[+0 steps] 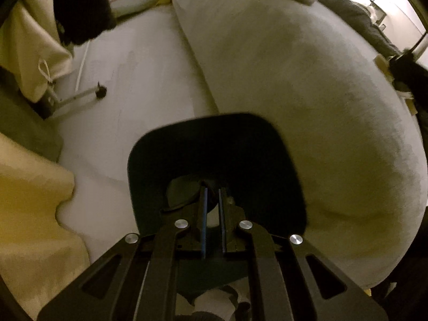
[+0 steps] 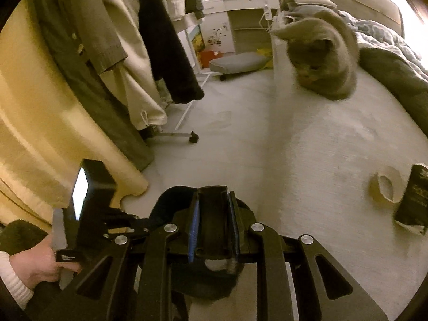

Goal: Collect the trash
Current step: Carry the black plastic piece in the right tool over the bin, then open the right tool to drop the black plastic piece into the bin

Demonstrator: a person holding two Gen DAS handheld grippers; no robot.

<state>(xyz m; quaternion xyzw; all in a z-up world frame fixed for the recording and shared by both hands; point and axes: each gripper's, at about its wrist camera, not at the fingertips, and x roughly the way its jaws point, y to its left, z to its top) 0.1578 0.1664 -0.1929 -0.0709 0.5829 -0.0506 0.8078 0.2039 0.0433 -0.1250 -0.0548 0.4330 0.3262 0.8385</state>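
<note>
My left gripper point(image 1: 212, 187) is shut on the near rim of a dark, rounded trash bin point(image 1: 214, 144), which fills the lower middle of the left wrist view. In the right wrist view my right gripper point(image 2: 214, 198) is shut on a dark rectangular piece of trash point(image 2: 214, 214), held over the same bin point(image 2: 171, 203). The left gripper body point(image 2: 91, 203) and the hand holding it show at lower left. On the pale floor at right lie a crumpled beige paper cup point(image 2: 385, 184) and a dark packet point(image 2: 412, 198).
A grey cat point(image 2: 323, 53) sits on the floor ahead. A large white beanbag-like cushion point(image 1: 307, 107) lies right of the bin. A clothes rack with hanging garments point(image 2: 107, 53) and its wheeled foot point(image 2: 192, 137) stand left. A yellow curtain point(image 2: 34, 123) hangs far left.
</note>
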